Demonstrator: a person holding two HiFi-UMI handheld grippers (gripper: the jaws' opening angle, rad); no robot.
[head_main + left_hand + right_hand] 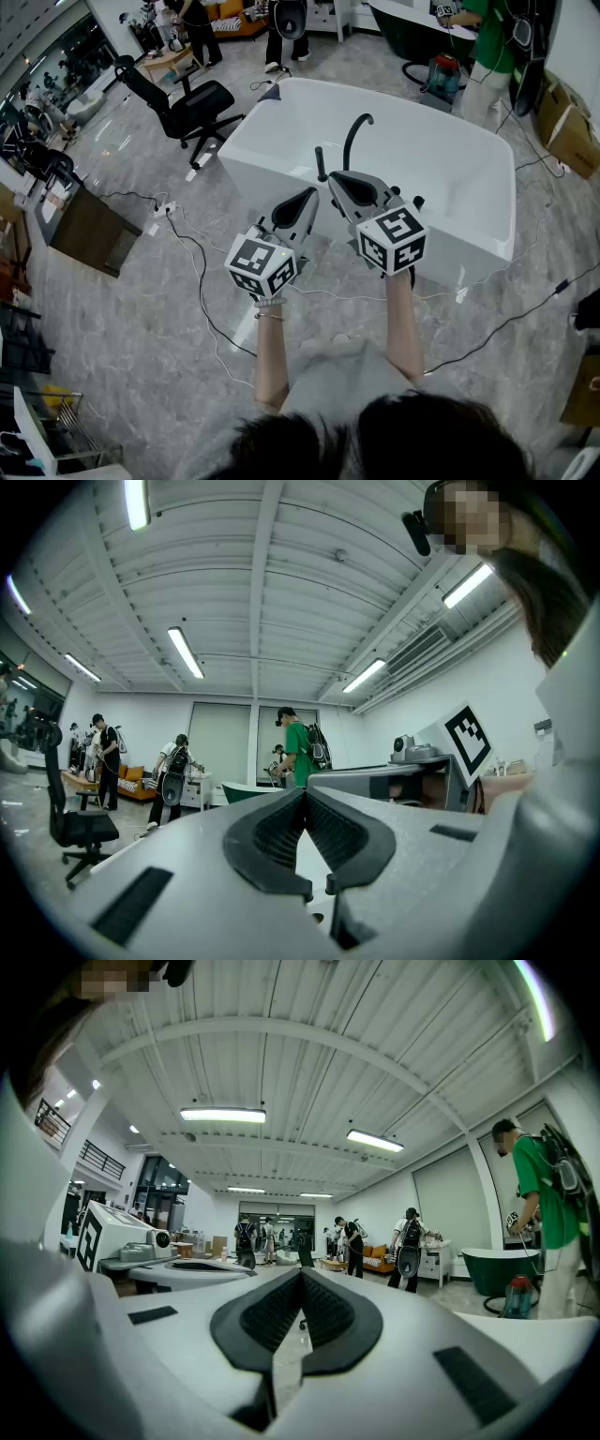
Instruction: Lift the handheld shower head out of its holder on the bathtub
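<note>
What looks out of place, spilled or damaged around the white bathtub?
Nothing is spilled or damaged. Oddly, the white bathtub stands in an open workroom near an office chair, and loose cables trail over the floor around it.

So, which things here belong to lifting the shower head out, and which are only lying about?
For the job:
- white bathtub
- slim black handheld shower head, upright at the tub's rim
- left gripper and right gripper, jaws shut, empty

Lying about:
- black office chair
- white power strip
- brown cabinet
</note>
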